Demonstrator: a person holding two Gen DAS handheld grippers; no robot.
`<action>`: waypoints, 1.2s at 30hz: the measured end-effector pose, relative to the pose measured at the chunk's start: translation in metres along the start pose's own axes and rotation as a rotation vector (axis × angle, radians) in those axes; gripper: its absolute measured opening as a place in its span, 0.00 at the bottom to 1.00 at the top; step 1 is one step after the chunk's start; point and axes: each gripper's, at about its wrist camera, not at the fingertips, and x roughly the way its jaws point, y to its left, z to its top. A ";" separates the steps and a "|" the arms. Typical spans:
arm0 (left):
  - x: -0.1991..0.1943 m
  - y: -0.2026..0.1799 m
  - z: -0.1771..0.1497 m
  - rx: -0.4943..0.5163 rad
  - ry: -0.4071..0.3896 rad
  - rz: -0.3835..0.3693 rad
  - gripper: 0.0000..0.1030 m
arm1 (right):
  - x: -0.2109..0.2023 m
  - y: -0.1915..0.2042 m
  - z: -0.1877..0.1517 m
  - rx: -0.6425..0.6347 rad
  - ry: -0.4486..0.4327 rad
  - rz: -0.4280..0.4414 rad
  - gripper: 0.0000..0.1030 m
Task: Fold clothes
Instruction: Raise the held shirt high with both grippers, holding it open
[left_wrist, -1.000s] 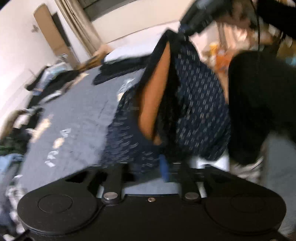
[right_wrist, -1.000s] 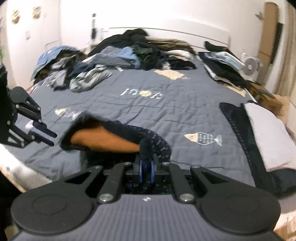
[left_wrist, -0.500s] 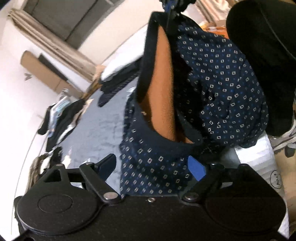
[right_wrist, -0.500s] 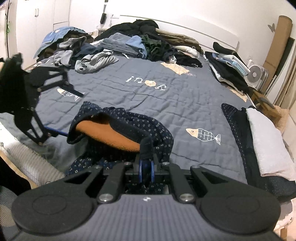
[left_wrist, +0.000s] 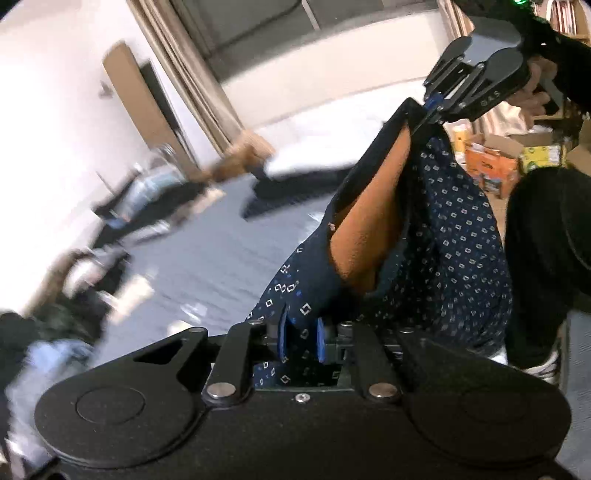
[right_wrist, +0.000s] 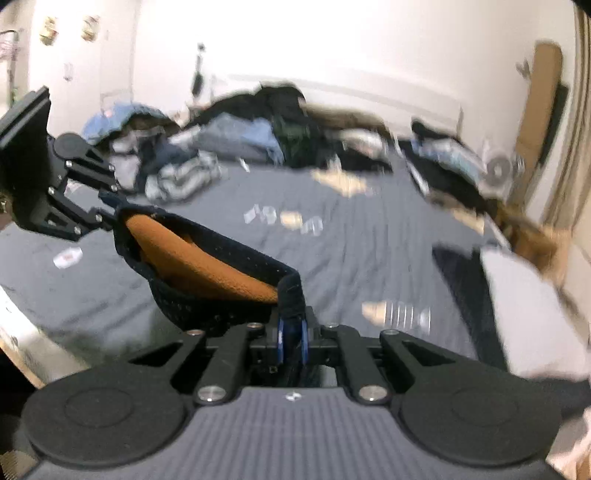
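Left wrist view
Left gripper (left_wrist: 301, 341): its jaws have just been closing and now pinch one fold of the navy patterned garment (left_wrist: 458, 251) between two blue pads.
Garment: one piece, navy with small squares, orange lining (left_wrist: 373, 225) showing inside; it hangs in the air, stretched between the two grippers above the near edge of the bed (left_wrist: 207, 266).
Right gripper (left_wrist: 434, 107): seen at upper right, clenched on the top edge of the garment, held by one hand (left_wrist: 535, 94).
Person: one dark-clad leg (left_wrist: 550, 240) at the right edge.
Background: blurred; one cardboard piece (left_wrist: 147, 107) against the wall, curtains (left_wrist: 184, 70).

Right wrist view
Right gripper (right_wrist: 291, 334): clamped on a dark band of the garment (right_wrist: 207, 269).
Left gripper (right_wrist: 107, 218): at left, gripping the garment's far end.
Garment place: slung between both grippers over the bed's near left corner.
Bed (right_wrist: 369, 251): one grey quilt; one heap of clothes (right_wrist: 229, 140) along the far edge.
Pillow (right_wrist: 524, 306): one, white, at the right edge.
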 end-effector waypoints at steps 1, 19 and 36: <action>-0.013 0.005 0.009 0.018 -0.004 0.024 0.14 | -0.006 0.001 0.009 -0.018 -0.026 -0.001 0.08; -0.218 0.008 0.187 0.262 -0.158 0.579 0.03 | -0.165 0.009 0.178 -0.247 -0.544 -0.185 0.05; -0.255 -0.020 0.207 0.329 -0.280 0.748 0.03 | -0.256 0.014 0.227 -0.318 -0.781 -0.190 0.05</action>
